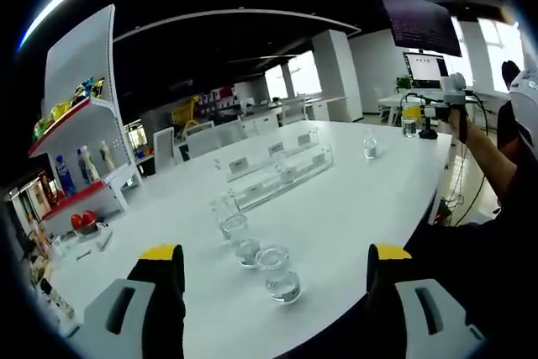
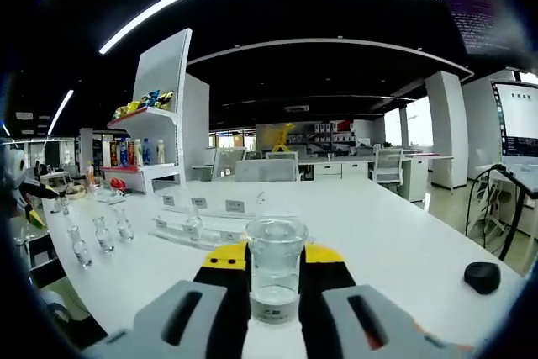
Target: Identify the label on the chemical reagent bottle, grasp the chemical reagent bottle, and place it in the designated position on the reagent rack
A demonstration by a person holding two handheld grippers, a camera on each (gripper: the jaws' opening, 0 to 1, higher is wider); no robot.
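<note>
In the left gripper view, the left gripper [image 1: 276, 268] hangs over the near edge of the white table [image 1: 361, 199] with its yellow-tipped jaws spread wide and nothing between them. Between the jaws, around 12 o'clock from them, three clear glass bottles [image 1: 250, 247] stand in a short row on the table, and farther on toward 12 o'clock lies the clear reagent rack [image 1: 282, 176] with small label cards behind it. A lone bottle [image 1: 370, 146] stands at about 1 o'clock beyond the rack. At 2 o'clock the right gripper [image 1: 418, 113] is raised in a person's hand. In the right gripper view, the right gripper [image 2: 275, 268] is pinching a clear reagent bottle [image 2: 275, 268], upright, between its jaws above the table. The rack [image 2: 202, 233] lies at 11 o'clock, three more bottles [image 2: 102, 237] at 10 o'clock, and a black puck-like object [image 2: 482, 277] at 3 o'clock
</note>
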